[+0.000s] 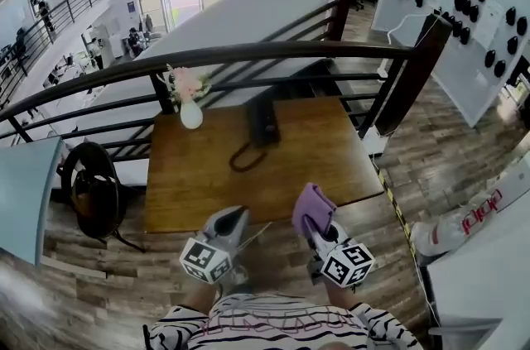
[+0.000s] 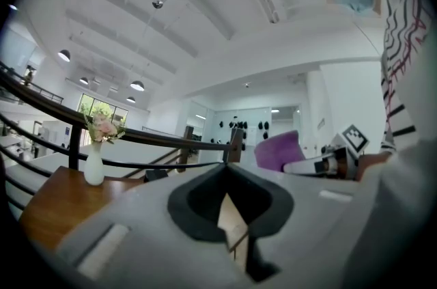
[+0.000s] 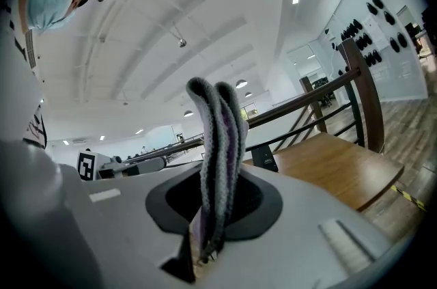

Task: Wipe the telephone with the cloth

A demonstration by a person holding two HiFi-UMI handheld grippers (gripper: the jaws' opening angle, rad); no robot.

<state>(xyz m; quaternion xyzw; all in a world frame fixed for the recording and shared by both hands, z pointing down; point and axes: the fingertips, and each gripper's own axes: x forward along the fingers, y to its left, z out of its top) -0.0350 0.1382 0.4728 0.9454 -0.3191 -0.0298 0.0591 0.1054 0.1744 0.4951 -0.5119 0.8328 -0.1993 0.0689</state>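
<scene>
The black telephone (image 1: 262, 121) lies at the far middle of the wooden table (image 1: 331, 166), its curled cord (image 1: 245, 157) trailing toward me. Both grippers hover over the table's near edge, well short of the phone. My right gripper (image 1: 312, 218) is shut on a folded purple cloth (image 1: 312, 206). In the right gripper view the cloth (image 3: 218, 124) sticks up from between the jaws of that gripper (image 3: 220, 180), and the phone (image 3: 263, 158) shows small behind it. My left gripper (image 1: 234, 218) is shut with nothing in it; in its own view its jaws (image 2: 227, 170) meet at the tips.
A white vase of pink flowers (image 1: 190, 109) stands at the table's far left corner. A dark curved railing (image 1: 273, 52) runs behind the table. A dark bag (image 1: 93, 193) sits on the floor to the left. Yellow-black tape (image 1: 396, 208) marks the floor on the right.
</scene>
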